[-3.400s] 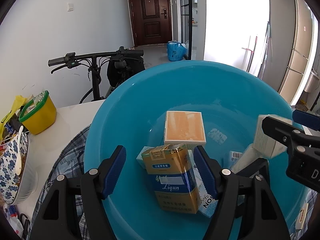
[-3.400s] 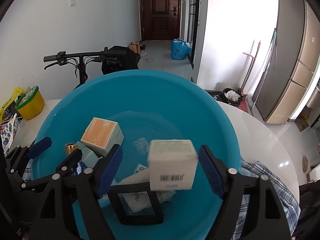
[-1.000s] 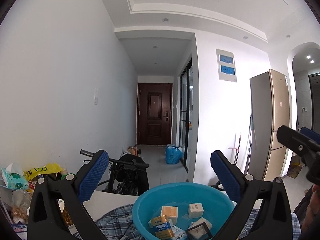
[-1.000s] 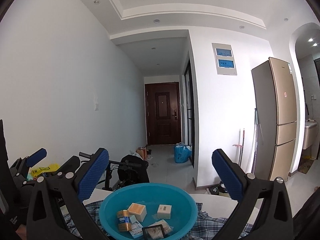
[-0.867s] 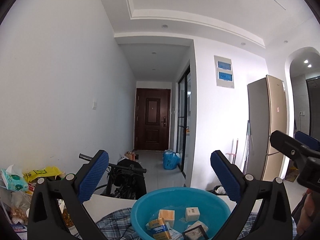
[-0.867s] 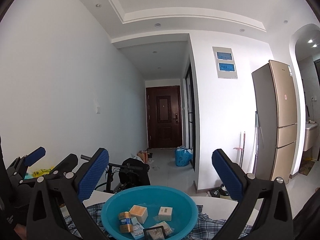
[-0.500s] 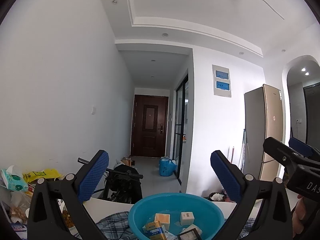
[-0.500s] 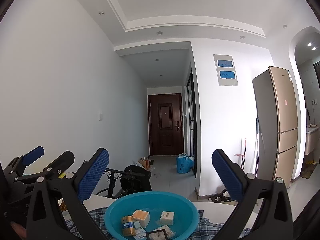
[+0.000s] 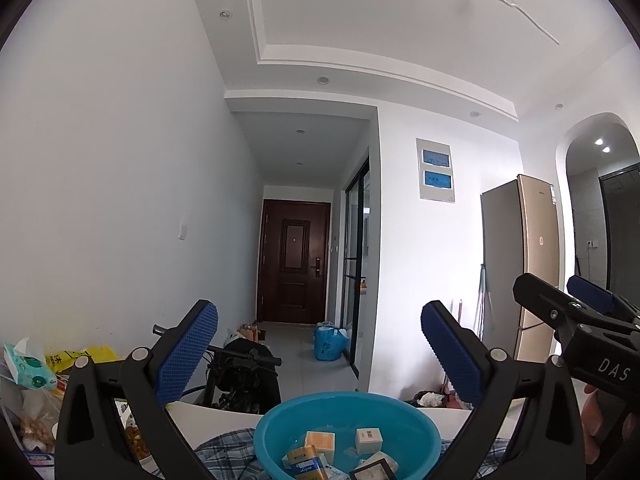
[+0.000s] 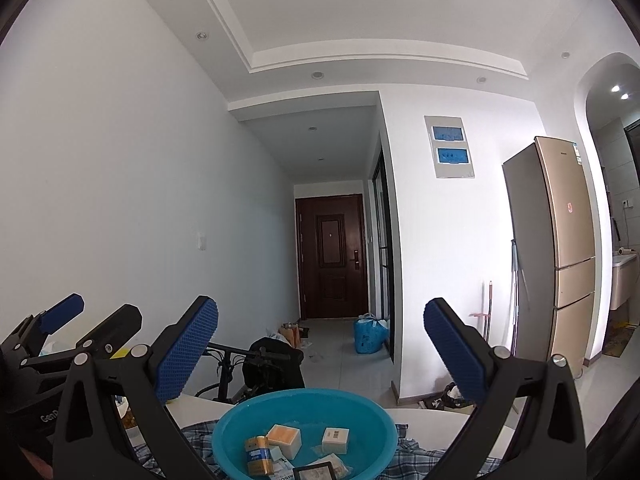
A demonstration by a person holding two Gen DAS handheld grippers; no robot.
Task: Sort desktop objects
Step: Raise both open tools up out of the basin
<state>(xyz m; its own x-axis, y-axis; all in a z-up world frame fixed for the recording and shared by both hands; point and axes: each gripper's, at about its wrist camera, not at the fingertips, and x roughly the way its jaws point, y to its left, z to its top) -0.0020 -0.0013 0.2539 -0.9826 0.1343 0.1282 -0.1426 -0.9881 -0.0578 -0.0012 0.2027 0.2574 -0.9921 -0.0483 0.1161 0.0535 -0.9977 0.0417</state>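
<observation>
A blue plastic basin [image 9: 267,434] [image 10: 224,436] sits on the white table, low in both views. Inside it lie an orange-topped box [image 9: 320,441] [image 10: 284,437], a gold and blue carton [image 9: 307,462] [image 10: 258,458], a small white box [image 9: 369,440] [image 10: 335,439] and a black-framed item [image 9: 374,471] [image 10: 314,473]. My left gripper [image 9: 319,350] is open and empty, held high and back from the basin. My right gripper [image 10: 321,350] is also open and empty, raised the same way. Each gripper shows at the edge of the other's view.
A plaid cloth [image 9: 224,446] lies under the basin. Bags and clutter [image 9: 32,372] crowd the table's left end. A bicycle [image 10: 256,364] stands behind the table. A fridge [image 10: 556,264] stands at the right, a dark door [image 10: 330,252] down the hallway.
Over 3.4 seconds both grippers let go of their boxes in the basin and pulled up and back. In the last second they kept tilting upward; the basin sank lower in view.
</observation>
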